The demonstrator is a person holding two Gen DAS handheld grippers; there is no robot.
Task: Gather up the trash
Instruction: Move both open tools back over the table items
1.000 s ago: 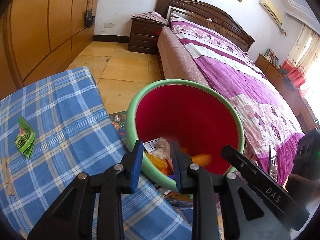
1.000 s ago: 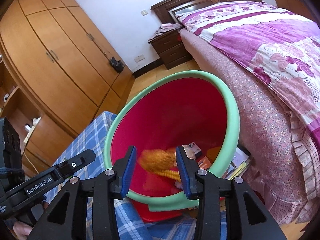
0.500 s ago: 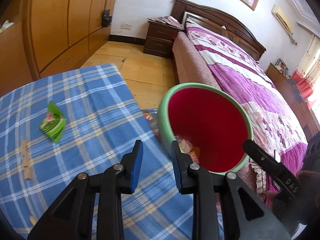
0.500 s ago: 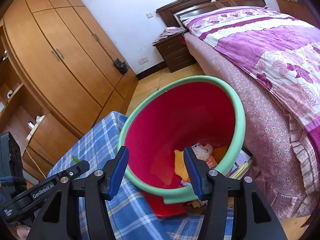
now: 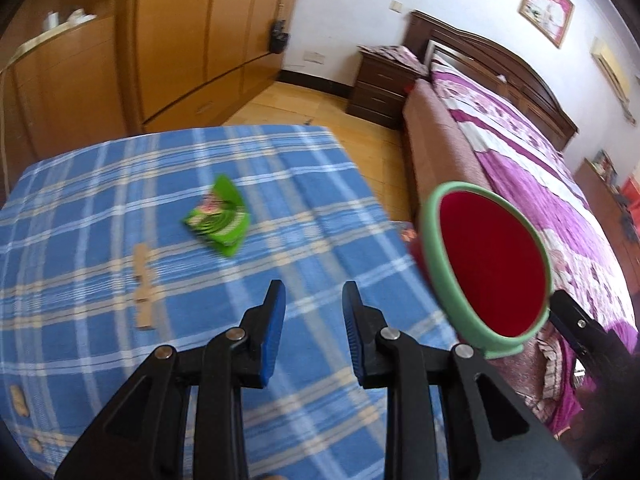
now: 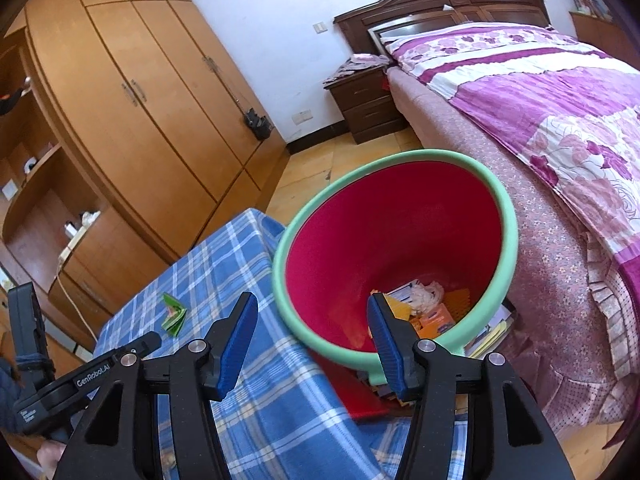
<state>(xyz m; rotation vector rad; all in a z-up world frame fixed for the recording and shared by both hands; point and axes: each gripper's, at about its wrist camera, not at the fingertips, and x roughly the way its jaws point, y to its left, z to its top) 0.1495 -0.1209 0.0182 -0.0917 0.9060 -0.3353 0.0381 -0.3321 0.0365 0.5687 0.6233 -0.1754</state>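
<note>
Left wrist view first: we find the left gripper (image 5: 314,300) above a table covered in a blue checked cloth (image 5: 100,208), its blue-padded jaws set moderately apart with nothing between them. Ahead of the jaws a green wrapper (image 5: 218,216) lies flat on the cloth, slightly blurred. To its left and nearer the camera we note thin tan strips (image 5: 143,288), and small tan scraps (image 5: 19,400) close to the cloth's left edge; we cannot tell what these are made of. A red bin with a green rim (image 5: 434,264) stands just off the table's right edge, between table and bed (image 5: 520,160); from this angle its contents are hidden.

From the right wrist view, we record the right gripper (image 6: 312,332) with its jaws spread wide and holding nothing, poised over the near rim of the bin (image 6: 506,216). Inside, at the bottom, rests collected trash (image 6: 424,304): a crumpled whitish wad, orange pieces and printed paper. The bin's near rim overlaps the cloth (image 6: 240,256). The wrapper (image 6: 173,314) shows on the cloth to the left, well apart from the bin. A wooden wardrobe (image 6: 140,92) and a dark nightstand (image 6: 368,96) stand along the far walls.
</note>
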